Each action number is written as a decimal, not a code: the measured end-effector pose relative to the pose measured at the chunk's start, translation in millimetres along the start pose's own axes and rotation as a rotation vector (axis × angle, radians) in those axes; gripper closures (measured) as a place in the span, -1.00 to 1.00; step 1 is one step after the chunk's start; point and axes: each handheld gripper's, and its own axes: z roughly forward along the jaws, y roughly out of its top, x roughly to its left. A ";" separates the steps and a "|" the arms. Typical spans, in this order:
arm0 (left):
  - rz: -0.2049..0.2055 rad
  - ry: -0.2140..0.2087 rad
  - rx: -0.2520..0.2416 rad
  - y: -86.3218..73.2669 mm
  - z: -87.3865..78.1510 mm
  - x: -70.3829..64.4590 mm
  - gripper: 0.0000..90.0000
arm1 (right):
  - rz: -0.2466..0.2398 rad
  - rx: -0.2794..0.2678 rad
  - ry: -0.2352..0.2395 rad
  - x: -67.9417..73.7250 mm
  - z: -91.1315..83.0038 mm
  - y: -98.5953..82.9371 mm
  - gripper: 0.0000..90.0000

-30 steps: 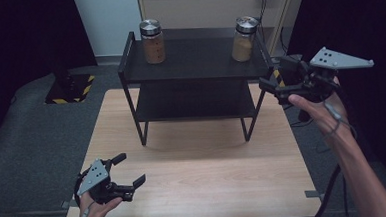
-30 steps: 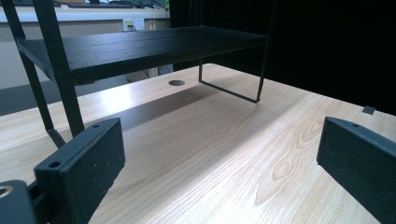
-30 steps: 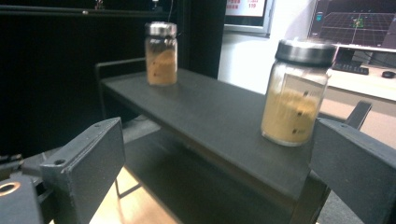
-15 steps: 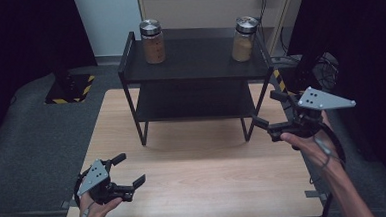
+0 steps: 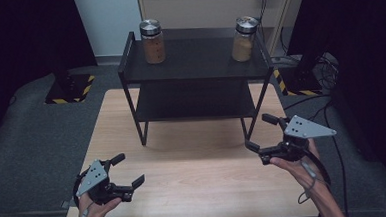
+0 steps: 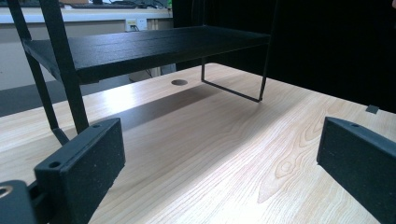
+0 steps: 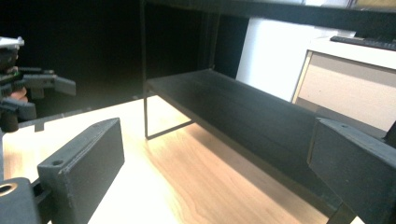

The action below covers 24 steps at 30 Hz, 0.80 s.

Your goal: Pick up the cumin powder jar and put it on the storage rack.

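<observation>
A black two-tier shelf (image 5: 194, 71) stands at the back of the wooden table (image 5: 195, 183). Two metal-lidded jars of brown contents sit on its top tier: one at the left (image 5: 152, 40), one at the right (image 5: 244, 38). My left gripper (image 5: 128, 169) rests low over the table's front left corner, open, with nothing between its jaws (image 6: 219, 158). My right gripper (image 5: 260, 132) hovers open beside the shelf's right front leg, facing the lower tier (image 7: 233, 107), and its jaws (image 7: 219, 163) hold nothing.
Grey carpet surrounds the table, with cables (image 5: 326, 106) on the floor at the right. A yellow-black striped base (image 5: 70, 90) lies at the back left. In the right gripper view the left gripper (image 7: 28, 93) appears far off at the left.
My right gripper has come down from beside the shelf's upper right corner to table height near the right front leg. The left gripper has stayed put.
</observation>
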 end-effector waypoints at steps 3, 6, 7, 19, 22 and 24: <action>0.000 0.000 0.000 -0.2 -0.3 -0.2 -1.00 | 0.003 -0.002 -0.004 3.6 0.8 -7.9 -0.91; 0.002 0.001 -0.002 -0.3 -0.6 -0.5 -1.00 | 0.005 0.007 -0.005 5.8 2.1 -14.7 -0.91; 0.002 0.001 -0.002 -0.2 -0.7 -0.5 -1.00 | 0.005 0.010 -0.006 6.6 2.6 -17.9 -0.91; 0.017 0.003 0.000 0.3 0.2 -2.3 -1.00 | 0.027 0.038 -0.016 18.9 2.3 -48.5 -0.92; 0.017 0.002 0.000 0.4 0.4 -2.4 -1.00 | 0.034 0.043 -0.015 21.0 1.6 -58.0 -0.91; 0.020 0.001 -0.002 0.4 0.5 -2.7 -1.00 | 0.040 0.045 -0.012 22.0 1.1 -64.5 -0.91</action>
